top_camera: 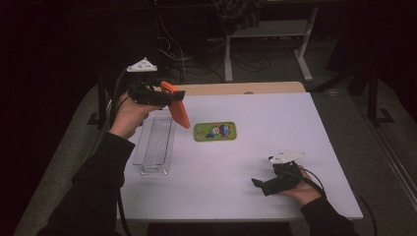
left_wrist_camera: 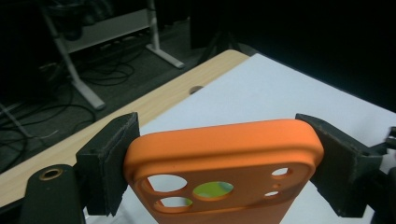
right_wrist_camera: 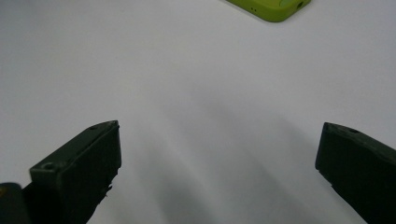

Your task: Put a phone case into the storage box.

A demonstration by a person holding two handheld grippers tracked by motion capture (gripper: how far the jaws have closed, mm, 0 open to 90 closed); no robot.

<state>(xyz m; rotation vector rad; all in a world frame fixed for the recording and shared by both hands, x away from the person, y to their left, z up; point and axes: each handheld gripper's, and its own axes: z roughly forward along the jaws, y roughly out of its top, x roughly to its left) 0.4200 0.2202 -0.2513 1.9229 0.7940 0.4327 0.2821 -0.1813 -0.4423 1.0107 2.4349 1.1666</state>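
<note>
Orange silicone phone case (left_wrist_camera: 224,158) with round camera cut-outs is clamped across its width between the two black jaws of the left gripper (top_camera: 164,98), whose pads press on the case's long edges. It hangs raised above the table's far-left area, directly over the far end of the clear plastic rectangular tray (top_camera: 155,142), which lies along the left edge of the white table (top_camera: 275,123). The case is tilted, its lower end pointing down toward the tray; judged from this attitude, an edge-on grip keeps the flat faces free so the case can be lowered lengthwise into the narrow tray.

Green rectangular phone case with a colourful printed picture (top_camera: 215,131) lies flat near the table's centre, just beside the tray and apart from both grippers; its corner also appears at the top edge of the right gripper view (right_wrist_camera: 275,8).

Right gripper (top_camera: 260,186) rests low near the table's near-right corner, jaws spread wide and holding nothing, with bare tabletop between them. This position probably keeps it out of the left hand's working area.
</note>
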